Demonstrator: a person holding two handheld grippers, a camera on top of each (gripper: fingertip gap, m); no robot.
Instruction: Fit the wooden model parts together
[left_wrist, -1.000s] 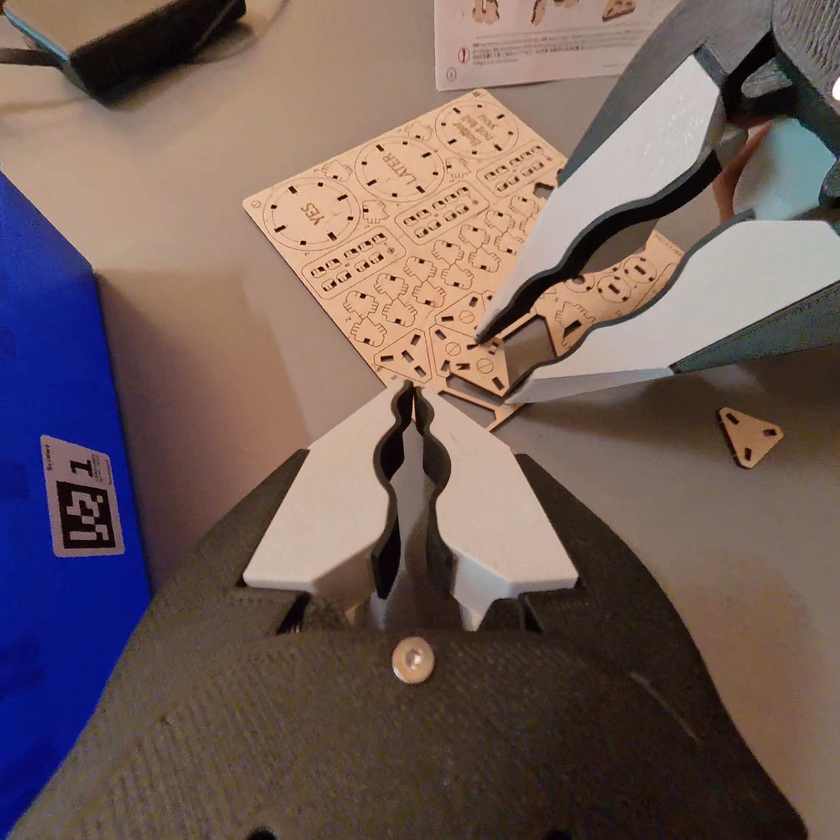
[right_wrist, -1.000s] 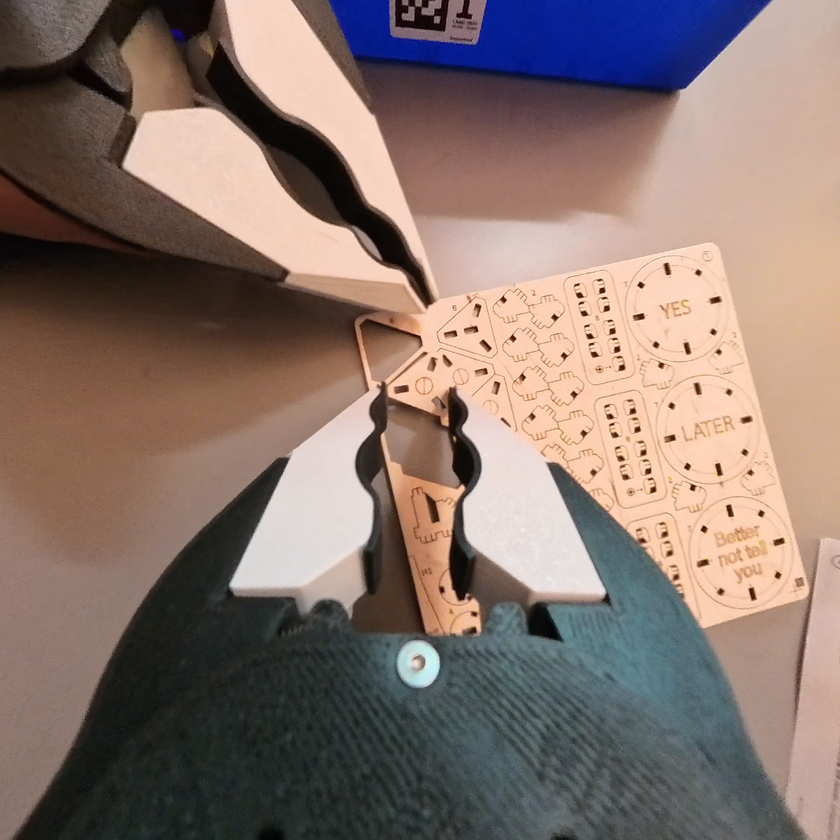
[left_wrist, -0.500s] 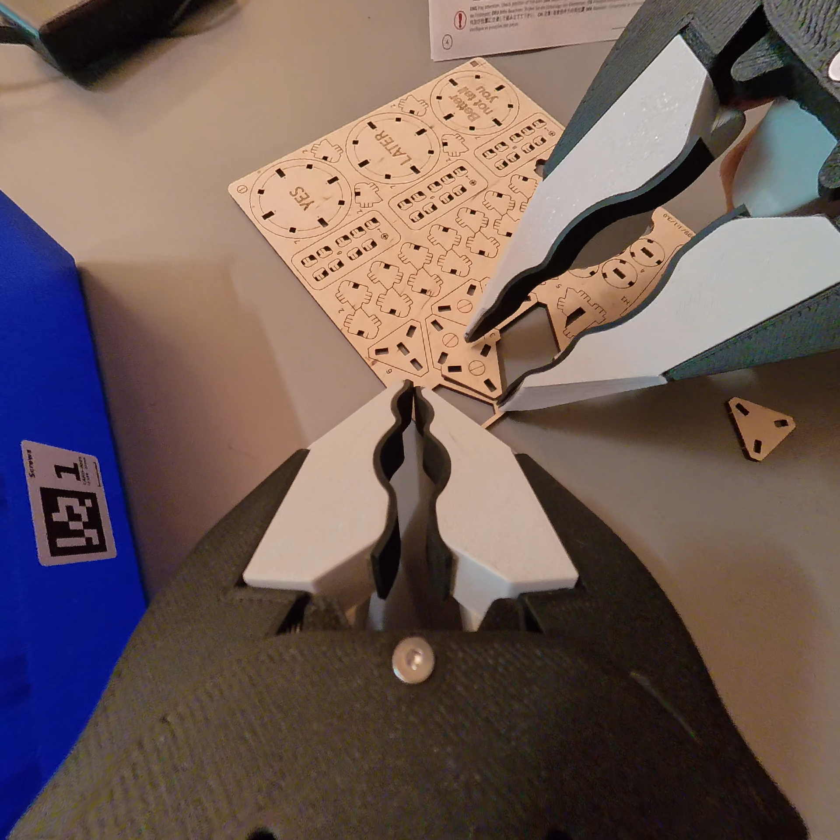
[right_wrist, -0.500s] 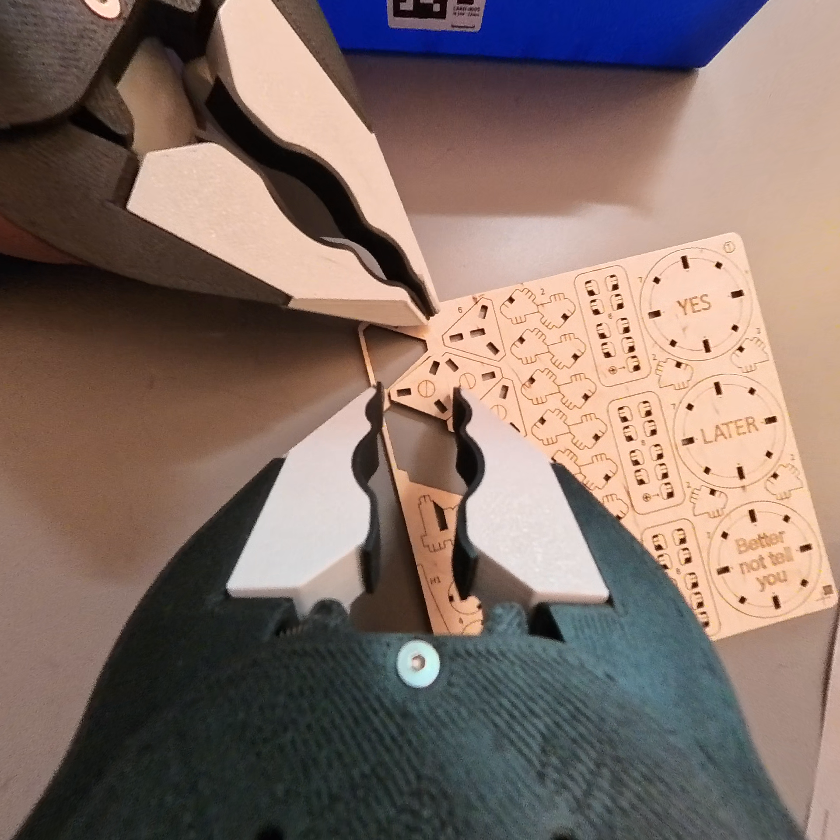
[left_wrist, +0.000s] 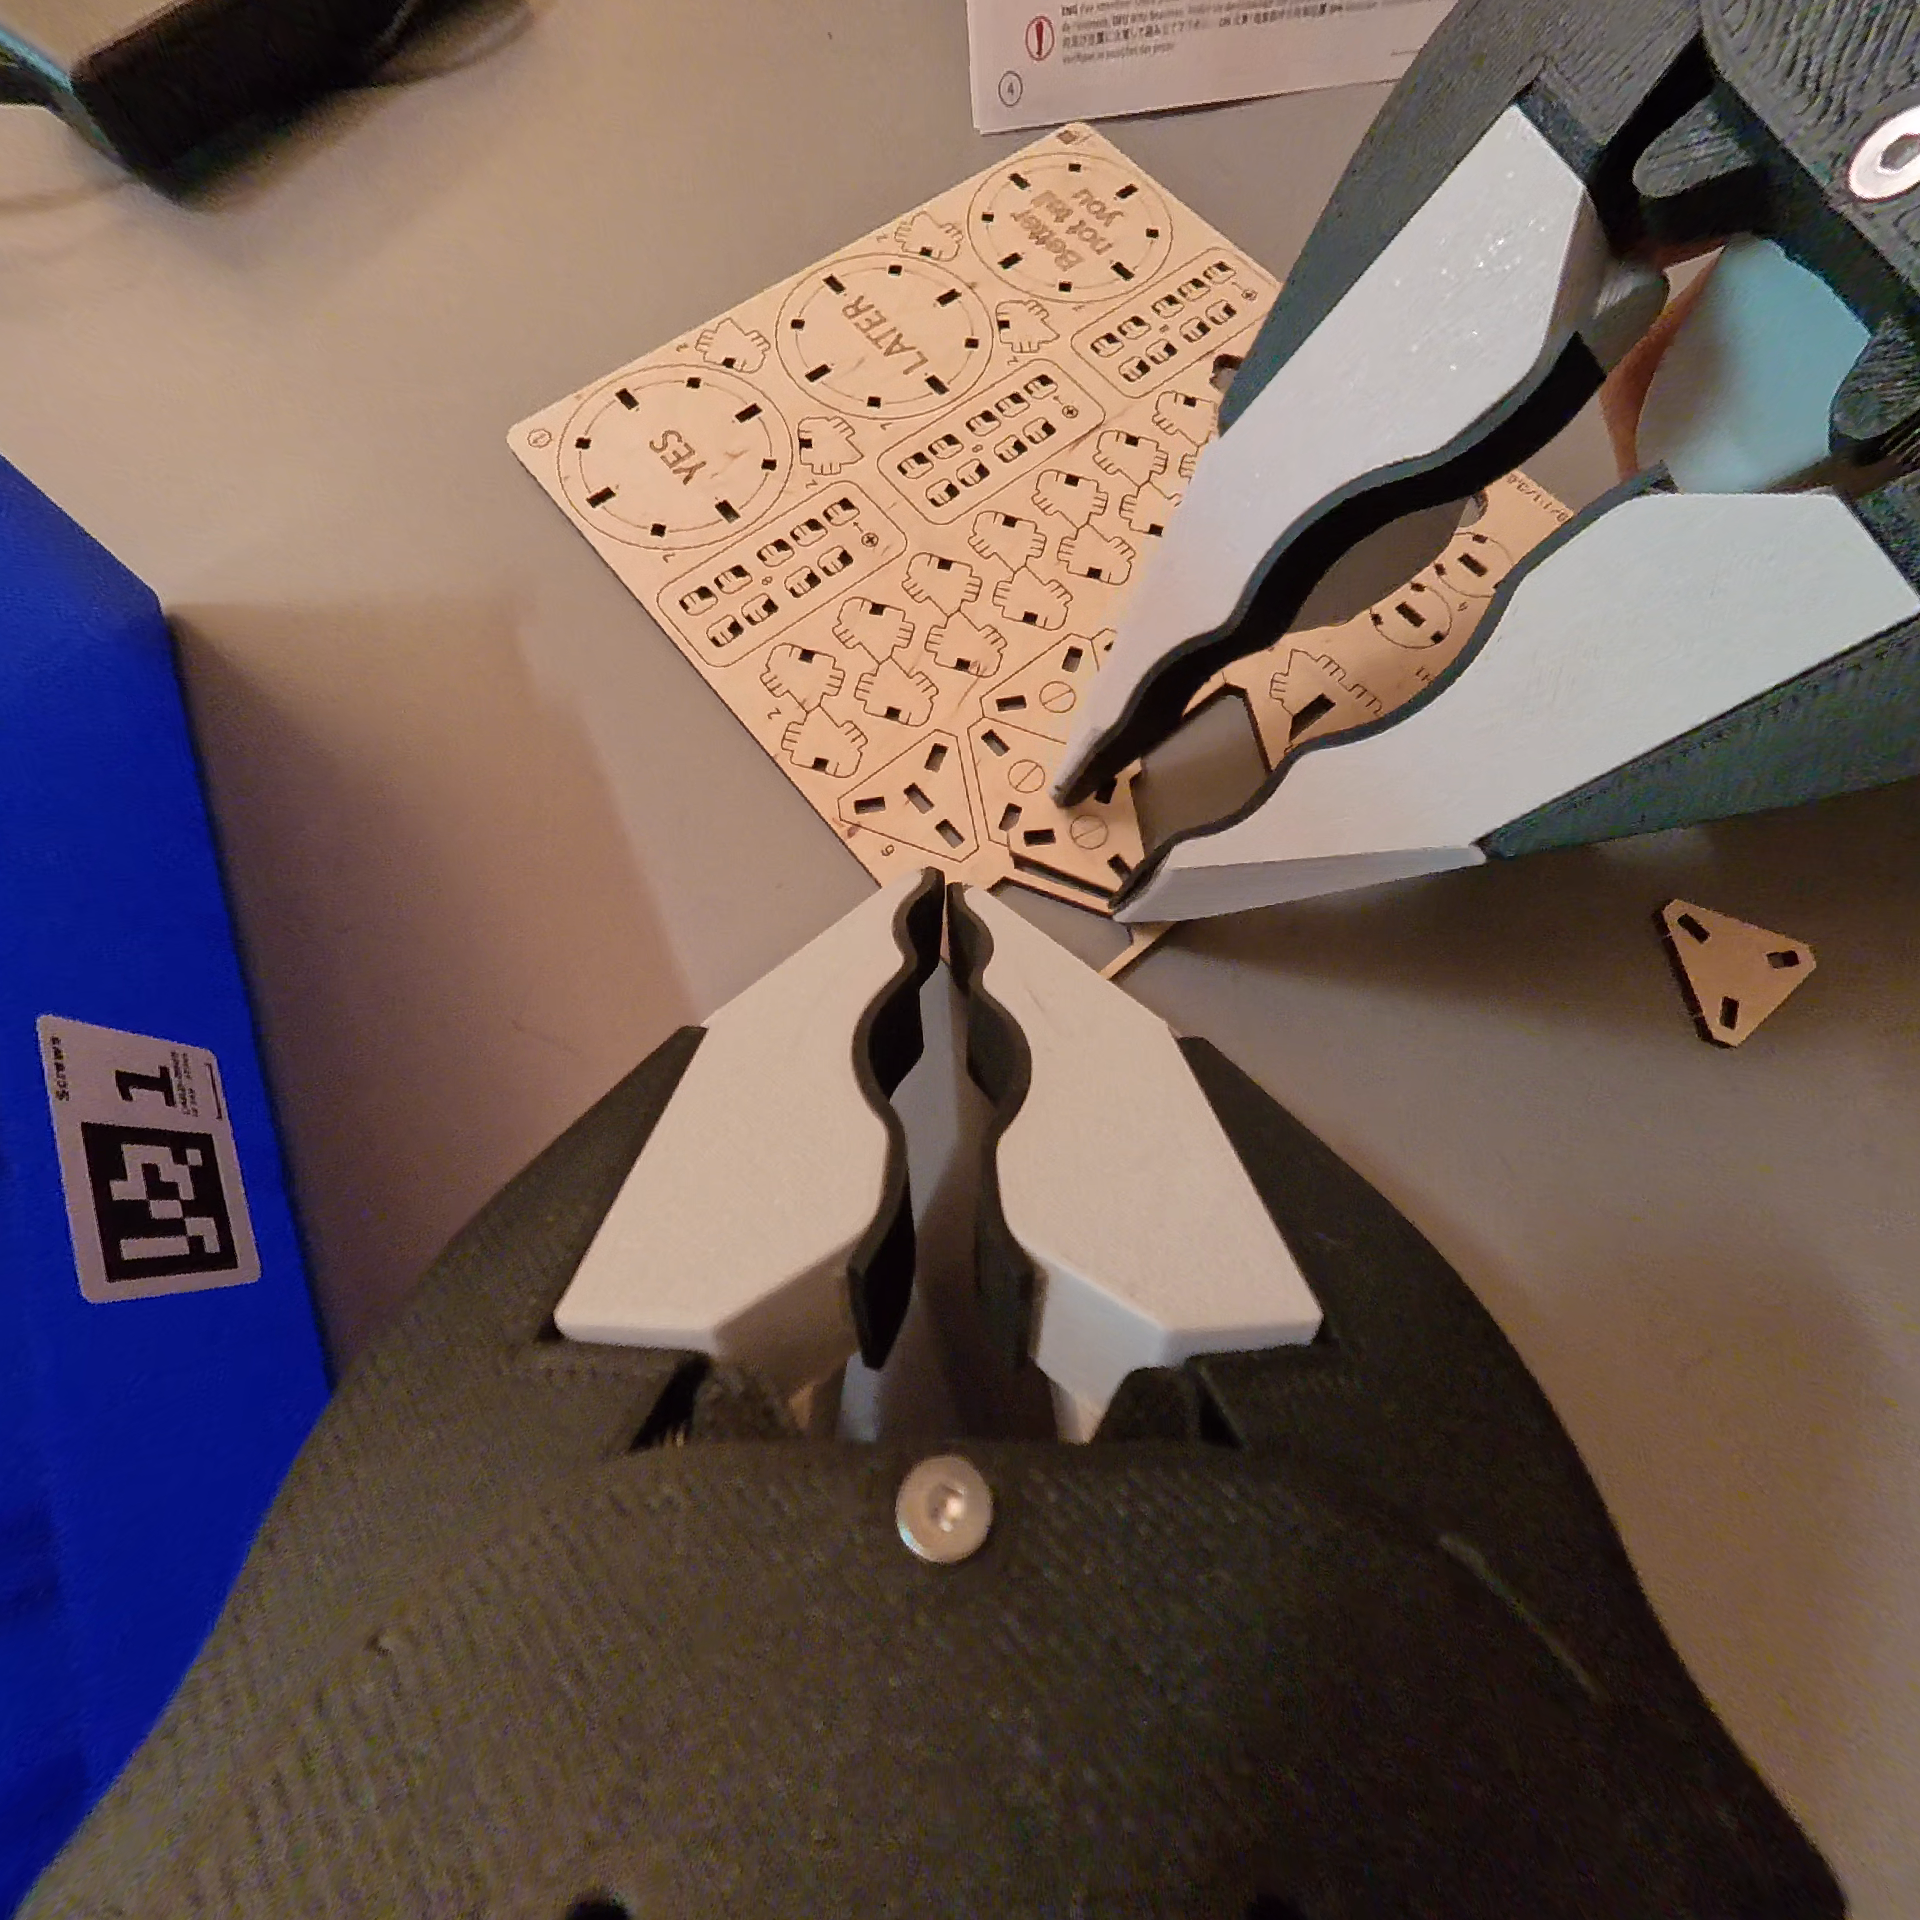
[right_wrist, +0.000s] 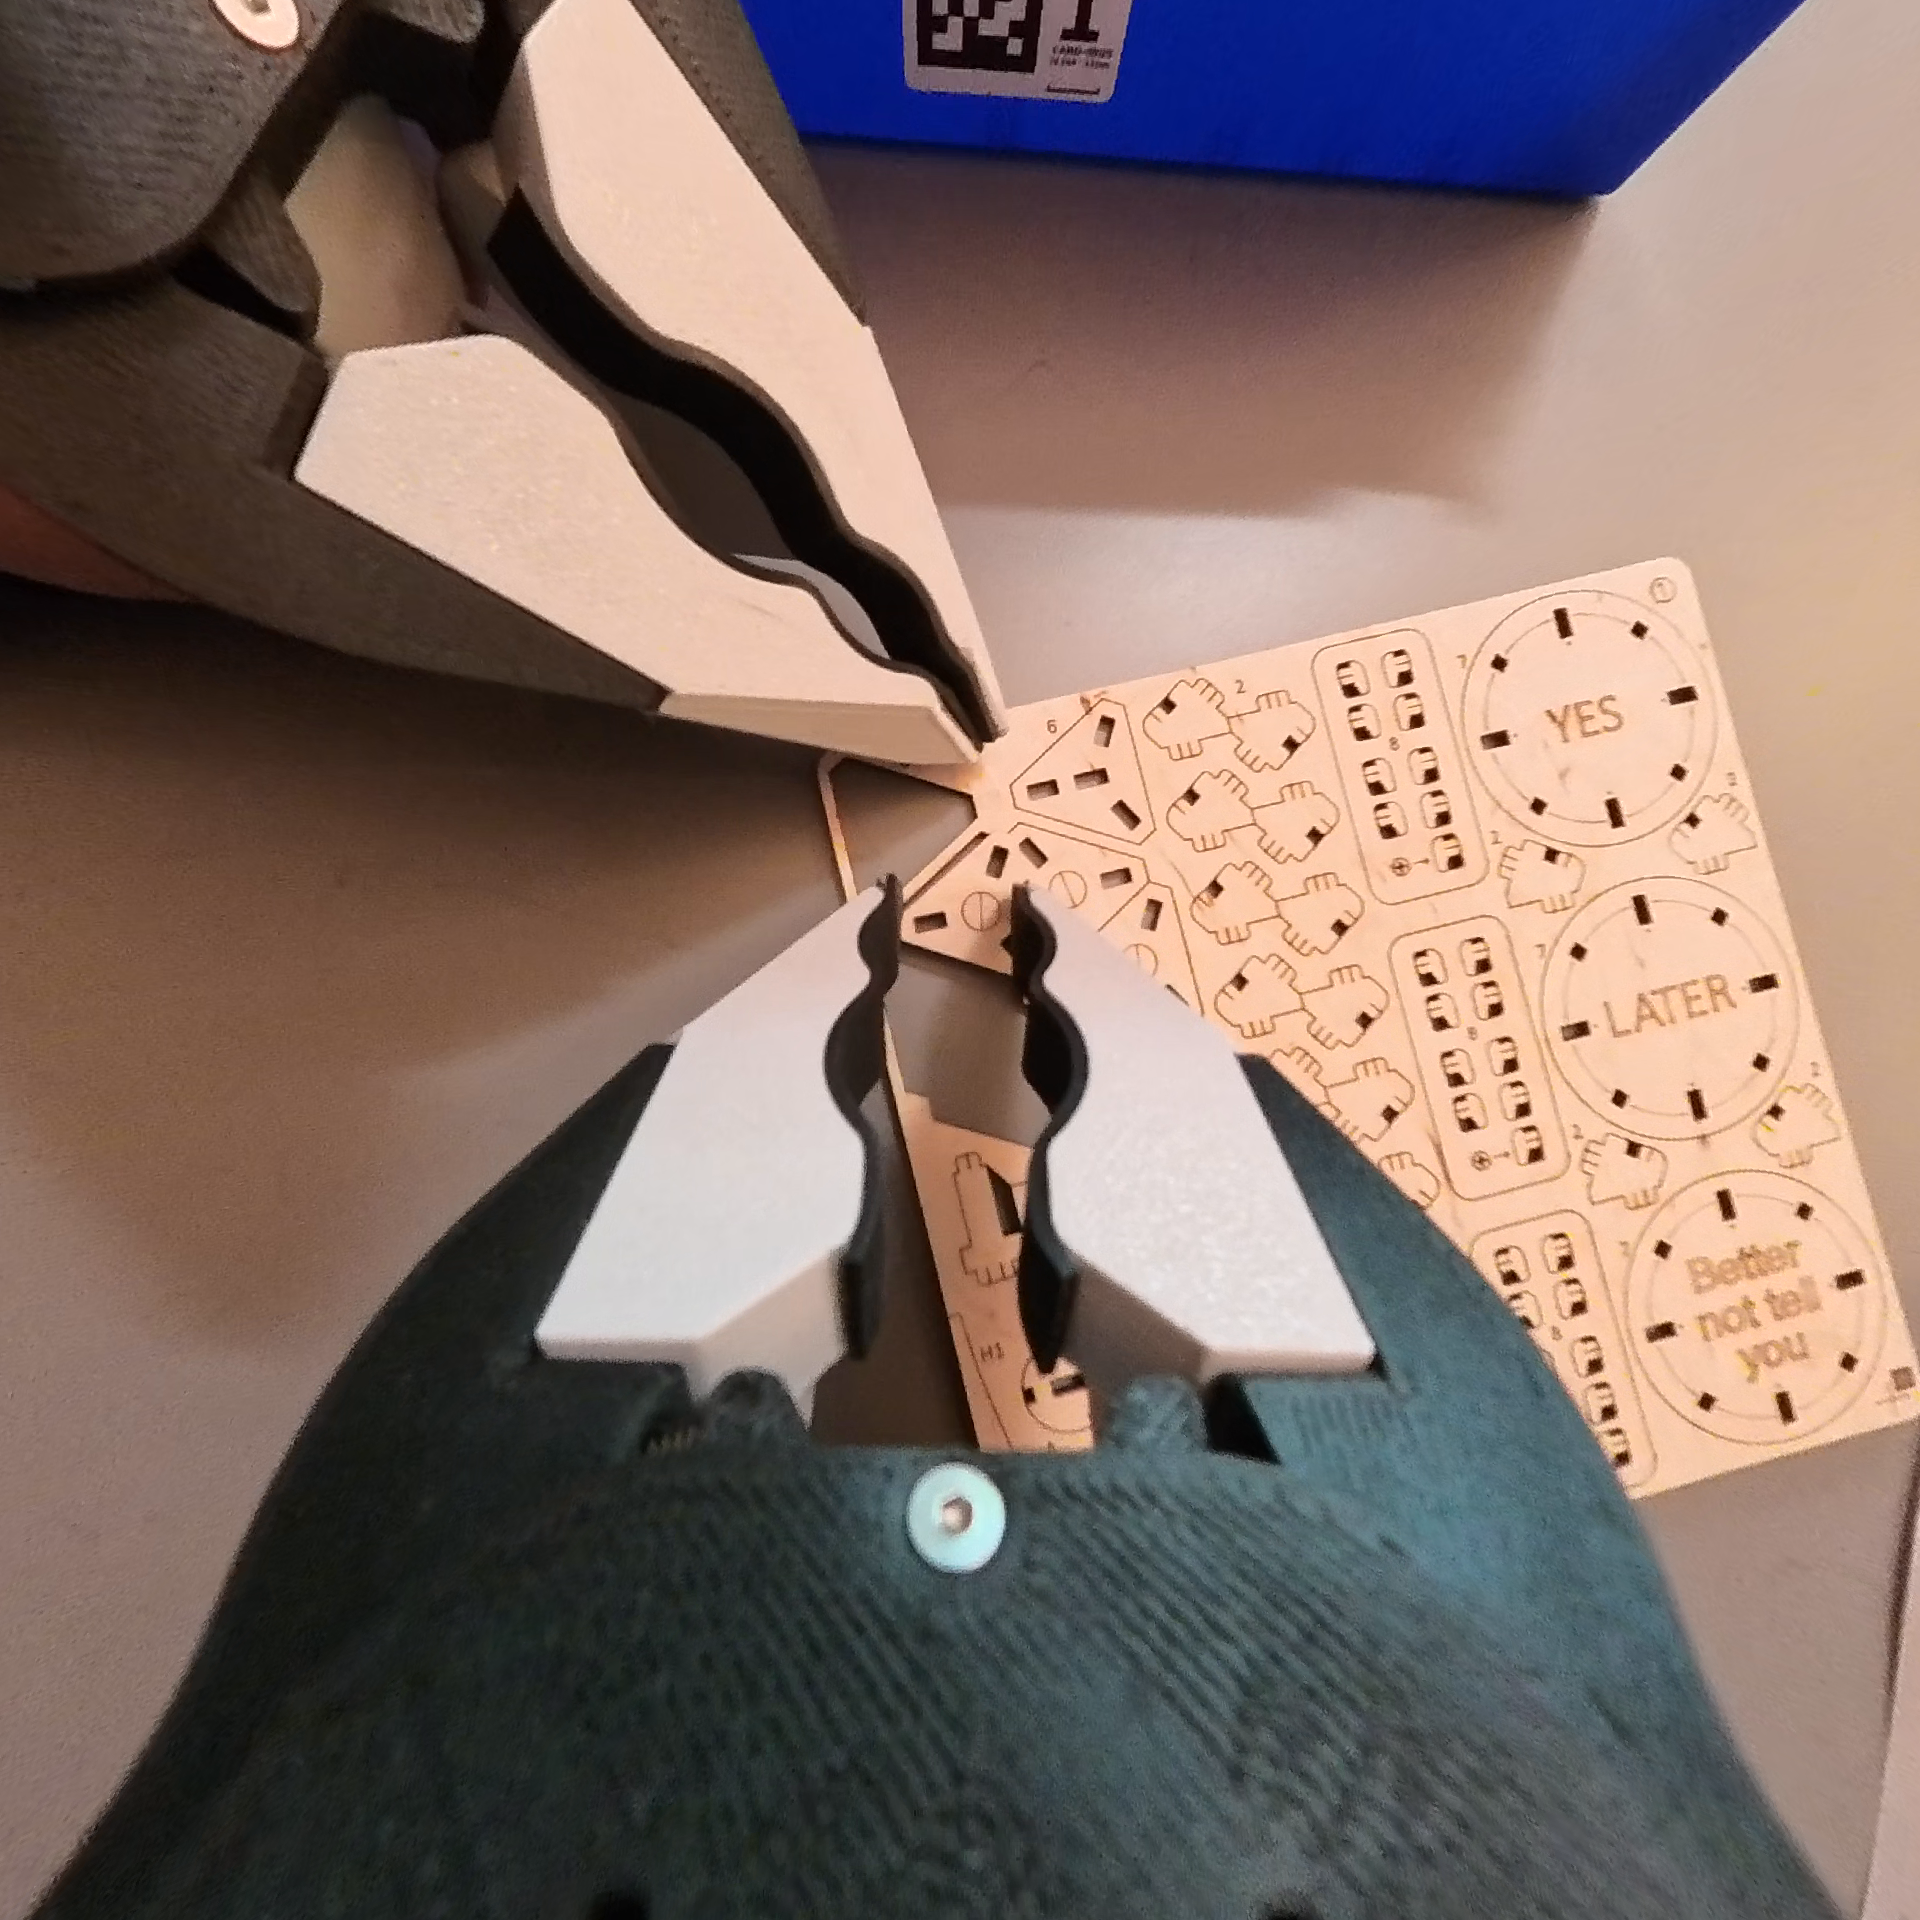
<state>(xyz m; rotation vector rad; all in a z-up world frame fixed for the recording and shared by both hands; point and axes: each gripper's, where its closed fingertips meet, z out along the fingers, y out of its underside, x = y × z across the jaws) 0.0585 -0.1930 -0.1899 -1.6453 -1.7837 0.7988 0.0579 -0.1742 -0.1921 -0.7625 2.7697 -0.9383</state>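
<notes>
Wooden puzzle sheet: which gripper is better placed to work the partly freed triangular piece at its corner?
Probably the right gripper: its open fingers straddle that triangular piece on the wooden sheet. The left gripper is shut, its tips at the sheet's corner edge, seemingly steadying it.

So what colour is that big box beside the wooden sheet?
Bright blue box, clearest in the left wrist view.

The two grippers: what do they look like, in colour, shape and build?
The left gripper has a dark grey-brown, ribbed body with a silver screw at its centre. The right gripper has a dark teal body of the same ribbed texture and screw. Both carry two light grey, wedge-shaped fingers tapering to a point, lined inside with wavy black pads. No cables or sleeves show.
</notes>
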